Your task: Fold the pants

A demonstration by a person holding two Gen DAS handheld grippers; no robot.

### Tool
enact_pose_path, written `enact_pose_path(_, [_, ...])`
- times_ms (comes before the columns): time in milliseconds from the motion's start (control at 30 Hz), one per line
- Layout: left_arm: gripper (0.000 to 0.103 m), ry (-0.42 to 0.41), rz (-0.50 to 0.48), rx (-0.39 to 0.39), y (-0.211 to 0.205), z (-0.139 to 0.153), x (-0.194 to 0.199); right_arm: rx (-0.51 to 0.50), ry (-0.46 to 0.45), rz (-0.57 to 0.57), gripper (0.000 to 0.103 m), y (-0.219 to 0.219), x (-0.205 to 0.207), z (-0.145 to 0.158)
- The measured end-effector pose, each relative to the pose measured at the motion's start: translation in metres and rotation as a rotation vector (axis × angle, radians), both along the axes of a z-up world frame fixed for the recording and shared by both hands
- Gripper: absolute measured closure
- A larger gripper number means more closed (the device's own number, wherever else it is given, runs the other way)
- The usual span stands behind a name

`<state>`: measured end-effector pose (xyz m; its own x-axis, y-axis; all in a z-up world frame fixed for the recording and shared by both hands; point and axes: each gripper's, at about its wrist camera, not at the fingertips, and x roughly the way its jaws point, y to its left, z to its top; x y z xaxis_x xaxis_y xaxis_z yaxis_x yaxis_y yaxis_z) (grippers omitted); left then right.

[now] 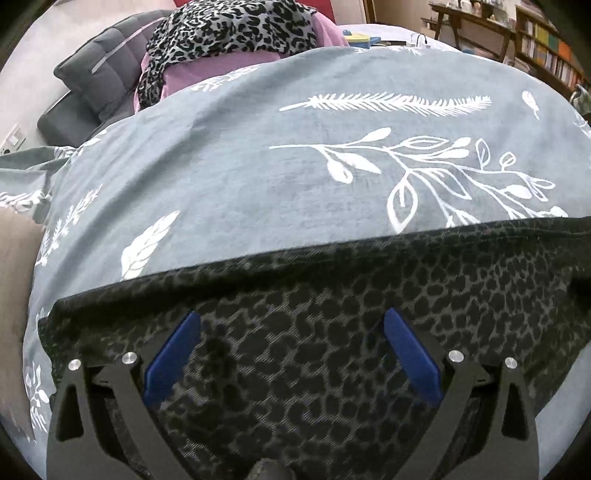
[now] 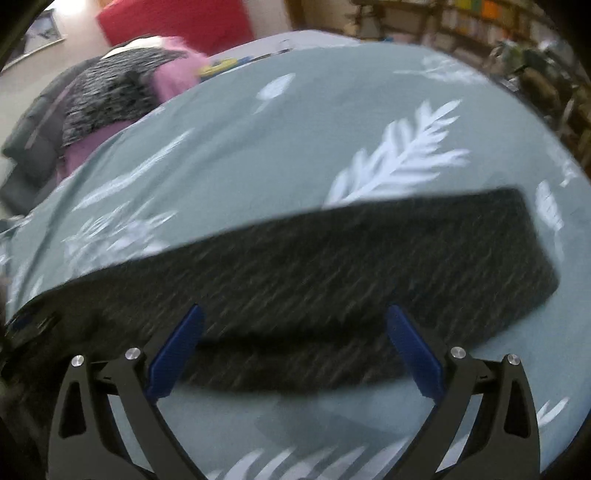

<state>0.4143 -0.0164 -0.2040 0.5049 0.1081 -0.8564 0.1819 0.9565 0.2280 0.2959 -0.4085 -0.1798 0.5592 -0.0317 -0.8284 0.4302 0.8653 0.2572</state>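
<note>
Dark leopard-print pants [image 1: 332, 302] lie flat as a folded band on a grey-green bedsheet [image 1: 258, 158] printed with white leaves. My left gripper [image 1: 291, 321] hovers open right over the pants, blue fingertips spread wide with only fabric below them. In the blurred right wrist view the same pants [image 2: 332, 258] stretch as a dark strip across the sheet [image 2: 240, 147]. My right gripper [image 2: 295, 317] is open above their near edge, holding nothing.
A pile of clothes sits at the back left: a leopard-print garment [image 1: 229, 26] on pink fabric [image 1: 221, 66], beside a grey cushion [image 1: 99, 66]. Bookshelves [image 1: 546, 48] line the far right wall. A red object [image 2: 173, 22] stands behind the pile.
</note>
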Motion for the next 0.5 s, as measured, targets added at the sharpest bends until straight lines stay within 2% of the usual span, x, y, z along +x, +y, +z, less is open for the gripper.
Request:
enact_pose_path(233, [0.005,0.013,-0.028,-0.009,-0.018,0.002,0.018,0.149,-0.02,0.224,0.002,0.094,0.001,-0.012])
enact_pose_path(367, [0.005,0.001,-0.084,0.008,-0.031,0.002,0.022,0.205,-0.015,0.242,0.003,0.12,0.016,-0.023])
enact_pose_path(500, [0.005,0.003,-0.095,0.006,-0.036,-0.001,0.026,0.193,-0.037,0.237,0.005,0.134,0.035,-0.024])
